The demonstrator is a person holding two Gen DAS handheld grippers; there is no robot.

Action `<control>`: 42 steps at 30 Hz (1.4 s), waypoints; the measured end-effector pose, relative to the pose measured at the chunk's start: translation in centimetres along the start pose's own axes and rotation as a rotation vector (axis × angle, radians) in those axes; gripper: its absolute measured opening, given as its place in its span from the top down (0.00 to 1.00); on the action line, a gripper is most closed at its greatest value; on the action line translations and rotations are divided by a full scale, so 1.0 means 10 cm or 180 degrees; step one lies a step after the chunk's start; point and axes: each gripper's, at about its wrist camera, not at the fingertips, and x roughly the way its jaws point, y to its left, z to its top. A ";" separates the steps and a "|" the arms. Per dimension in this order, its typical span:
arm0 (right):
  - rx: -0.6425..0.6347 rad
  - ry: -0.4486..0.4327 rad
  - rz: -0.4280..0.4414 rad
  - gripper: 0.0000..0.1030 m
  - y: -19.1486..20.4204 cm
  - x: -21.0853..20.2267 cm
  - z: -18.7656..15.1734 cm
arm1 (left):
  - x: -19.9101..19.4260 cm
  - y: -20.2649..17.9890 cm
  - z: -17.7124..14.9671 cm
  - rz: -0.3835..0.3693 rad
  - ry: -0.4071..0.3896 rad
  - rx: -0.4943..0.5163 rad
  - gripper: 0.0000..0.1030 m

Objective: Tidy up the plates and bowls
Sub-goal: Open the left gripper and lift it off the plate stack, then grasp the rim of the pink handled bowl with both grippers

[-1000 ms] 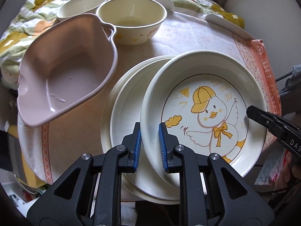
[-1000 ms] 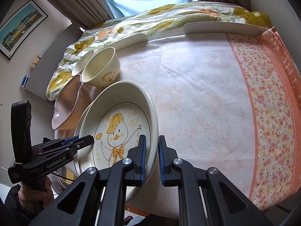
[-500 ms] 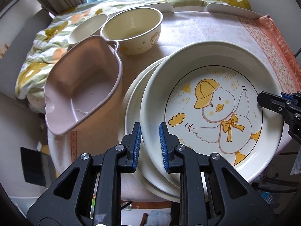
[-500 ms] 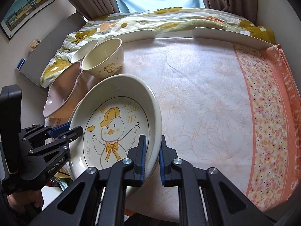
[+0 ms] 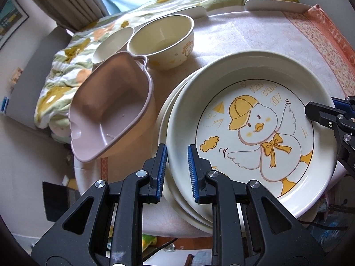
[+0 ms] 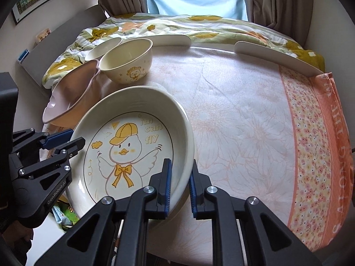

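A cream deep plate with a yellow-capped duck (image 5: 255,133) (image 6: 133,146) is lifted off the table, tilted. My left gripper (image 5: 176,173) is shut on its left rim; it also shows in the right wrist view (image 6: 73,139). My right gripper (image 6: 179,186) is shut on its right rim; it also shows in the left wrist view (image 5: 319,113). Under it lie plain cream plates (image 5: 168,119). A pink leaf-shaped bowl (image 5: 106,113) (image 6: 68,97), a cream bowl with a cartoon print (image 5: 162,42) (image 6: 126,62) and a smaller cream bowl (image 5: 112,44) (image 6: 103,48) stand to the left.
The round table has a floral cloth (image 6: 244,115) with an orange border (image 6: 319,146). Two white curved rails (image 6: 275,57) stand at its far edge. A flowered quilt (image 6: 199,26) lies behind, under a curtained window.
Both grippers have lifted the duck plate and levelled it over the plates below. The view has risen and drawn back; the bowls have not moved.
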 end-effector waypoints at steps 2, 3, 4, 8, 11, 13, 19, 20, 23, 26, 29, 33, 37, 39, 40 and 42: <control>-0.0019 -0.0006 -0.0008 0.86 0.02 0.01 0.01 | 0.00 0.03 -0.01 -0.0020 -0.0002 -0.0025 0.83; -0.0036 -0.0007 -0.0022 0.86 0.03 0.01 0.01 | 0.00 0.04 -0.01 -0.0023 -0.0002 -0.0031 0.83; -0.0047 -0.0007 -0.0034 0.86 0.04 0.02 0.01 | 0.00 0.04 -0.01 -0.0016 0.0000 -0.0032 0.83; -0.0121 -0.0019 -0.0099 0.86 0.08 0.03 0.00 | 0.00 0.05 -0.02 0.0005 -0.0003 -0.0030 0.83; -0.0144 -0.0026 -0.0117 0.85 0.08 0.03 0.00 | 0.00 0.06 -0.02 0.0009 -0.0007 -0.0047 0.83; -0.0146 -0.0025 -0.0116 0.85 0.08 0.03 0.00 | 0.00 0.07 -0.02 0.0033 -0.0012 -0.0052 0.83; -0.0175 -0.0037 -0.0153 0.85 0.09 0.03 -0.02 | -0.01 0.11 -0.01 0.0008 -0.0019 -0.0086 0.83; -0.0172 -0.0035 -0.0146 0.85 0.09 0.02 -0.02 | -0.01 0.11 -0.01 0.0002 -0.0016 -0.0090 0.83; -0.0136 -0.0008 -0.0090 0.86 0.06 0.02 0.00 | -0.03 0.16 0.00 -0.0087 0.0022 -0.0170 0.83; -0.0114 -0.0066 -0.0060 0.86 0.04 -0.08 0.05 | -0.17 0.27 0.02 -0.0205 -0.0043 -0.0318 0.83; -0.0127 -0.0140 0.0062 0.85 0.02 -0.24 0.14 | -0.41 0.43 0.06 -0.0308 -0.0177 -0.0511 0.82; -0.0190 -0.0337 0.0267 0.36 0.02 -0.48 0.33 | -0.74 0.73 0.05 -0.0229 -0.0396 -0.0821 0.00; -0.0261 -0.0582 0.0492 0.01 0.06 -0.66 0.58 | -1.00 1.12 0.01 -0.0201 -0.0654 -0.1103 0.00; -0.0285 -0.0628 0.0606 0.01 0.10 -0.67 0.72 | -0.99 1.37 -0.03 -0.0252 -0.0633 -0.1290 0.00; -0.0296 -0.0688 0.0639 0.01 0.13 -0.67 0.77 | -0.97 1.50 -0.06 -0.0308 -0.0620 -0.1379 0.00; -0.0352 -0.0696 0.0694 0.00 0.23 -0.65 0.89 | -0.89 1.74 -0.13 -0.0397 -0.0588 -0.1541 0.00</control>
